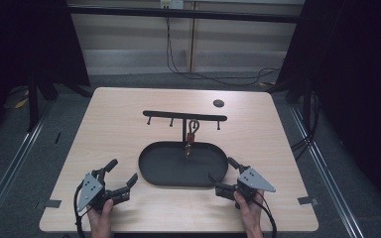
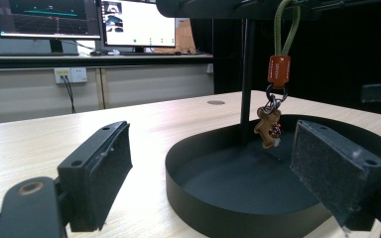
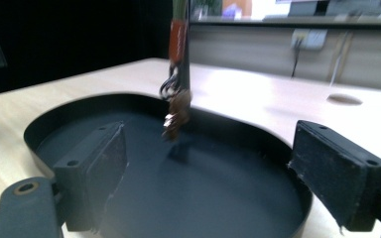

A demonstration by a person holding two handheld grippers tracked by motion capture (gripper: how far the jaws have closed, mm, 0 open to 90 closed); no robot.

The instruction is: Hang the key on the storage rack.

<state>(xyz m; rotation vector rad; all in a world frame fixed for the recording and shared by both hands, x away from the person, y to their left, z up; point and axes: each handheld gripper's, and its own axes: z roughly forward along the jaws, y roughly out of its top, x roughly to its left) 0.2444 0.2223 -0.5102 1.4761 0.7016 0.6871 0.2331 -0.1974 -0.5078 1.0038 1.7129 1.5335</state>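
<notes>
A pale wooden table carries a black oval metal tray near its middle, and from the tray rises a thin black post topped by a horizontal bar with small pegs. From the bar, just right of the post, hangs a keychain: an olive-green cord loop, an orange-red tag, a metal ring, and a small brown gingerbread-figure charm dangling just above the tray floor. The left gripper rests at the near left of the tray, its jaws spread wide with nothing between them. The right gripper sits at the tray's near right edge, likewise wide apart and empty, the charm beyond it toward the far left.
</notes>
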